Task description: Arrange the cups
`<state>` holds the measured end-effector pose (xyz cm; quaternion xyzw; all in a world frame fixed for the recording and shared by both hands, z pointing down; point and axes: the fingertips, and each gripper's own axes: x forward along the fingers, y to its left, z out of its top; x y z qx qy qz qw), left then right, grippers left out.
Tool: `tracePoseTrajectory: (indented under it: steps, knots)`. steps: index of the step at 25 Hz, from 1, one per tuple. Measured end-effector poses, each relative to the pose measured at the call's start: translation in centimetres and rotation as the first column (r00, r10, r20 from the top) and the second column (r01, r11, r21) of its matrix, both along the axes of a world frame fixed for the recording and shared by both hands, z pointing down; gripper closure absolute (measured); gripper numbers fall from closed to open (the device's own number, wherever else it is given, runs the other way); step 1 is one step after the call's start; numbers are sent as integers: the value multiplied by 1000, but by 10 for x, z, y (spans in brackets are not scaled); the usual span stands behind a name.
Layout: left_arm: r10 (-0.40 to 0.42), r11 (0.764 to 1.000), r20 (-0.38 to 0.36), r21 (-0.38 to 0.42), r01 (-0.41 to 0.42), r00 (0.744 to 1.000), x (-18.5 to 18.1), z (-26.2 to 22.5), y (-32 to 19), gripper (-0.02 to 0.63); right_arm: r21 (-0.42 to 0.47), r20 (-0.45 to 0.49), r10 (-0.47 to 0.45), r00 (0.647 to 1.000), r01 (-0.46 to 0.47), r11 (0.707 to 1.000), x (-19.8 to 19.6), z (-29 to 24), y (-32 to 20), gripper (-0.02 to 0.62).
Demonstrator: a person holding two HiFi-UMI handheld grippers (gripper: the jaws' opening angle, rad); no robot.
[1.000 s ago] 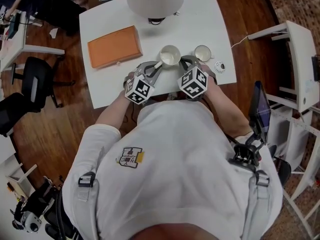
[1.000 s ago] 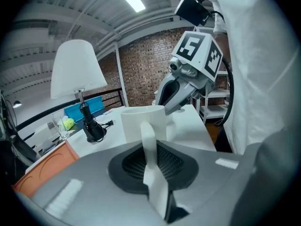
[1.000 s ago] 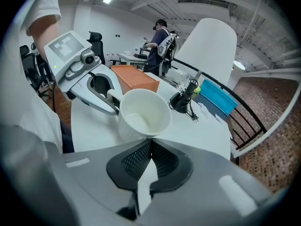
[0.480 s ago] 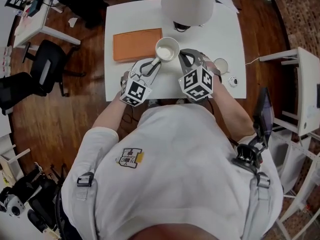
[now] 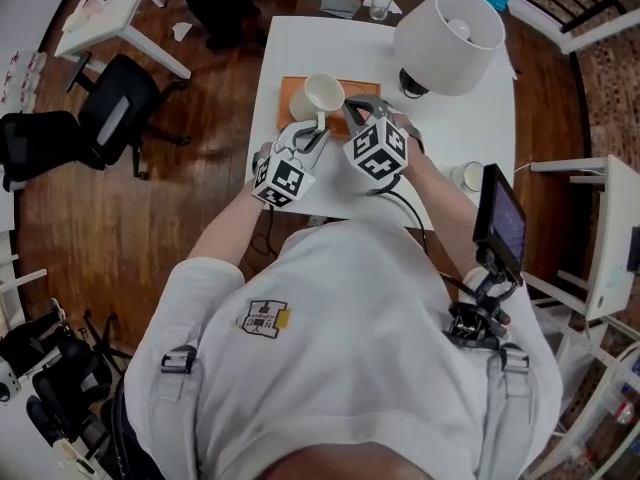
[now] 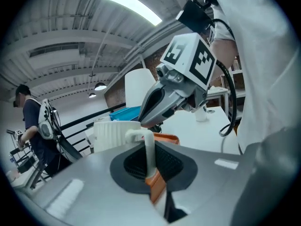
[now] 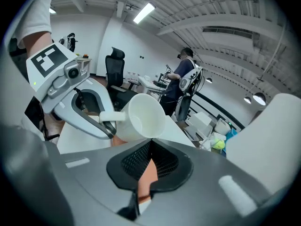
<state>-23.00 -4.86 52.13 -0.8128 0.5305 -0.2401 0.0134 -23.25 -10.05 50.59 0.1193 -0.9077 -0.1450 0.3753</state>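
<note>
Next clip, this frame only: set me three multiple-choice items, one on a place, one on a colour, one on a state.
1. Where is the cup?
A. over the orange mat
B. in a sink
C. in a drawer

2. What colour is the lamp shade?
A. red
B. white
C. black

3. What state is the left tool in?
A. wide open and empty
B. shut on the cup's handle
C. shut on a spoon

Key:
1 A, as the head view shows the cup above the mat.
2 B, as the shade is plainly white.
3 B, as the left gripper view shows the handle pinched between the jaws.
</note>
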Motion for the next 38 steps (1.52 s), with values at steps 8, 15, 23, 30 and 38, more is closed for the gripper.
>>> tracePoseTrajectory:
  steps: [8, 15, 23, 30, 38]
  knots:
    - [16, 1000, -55, 12, -16, 998, -33, 10, -11, 594, 23, 47, -18, 999, 17, 1000, -46, -11, 1, 595]
    - [-57, 995, -241, 61, 73, 969, -41, 7, -46, 595, 22, 14, 40, 999, -41, 999, -42, -3, -25, 595]
    - [-108, 990, -331, 50, 131, 938, -35, 21, -40, 607, 0, -12, 30, 999, -30, 1000, -42, 13, -20, 595]
    - [-128, 990, -421, -114, 88, 898, -35, 30, -40, 604, -9, -8, 20, 1000, -20, 1000, -43, 12, -14, 595]
    - [-199, 959, -506, -276, 61, 839, -31, 24, -41, 535, -7, 1, 26, 1000, -26, 1000, -39, 9, -16, 594]
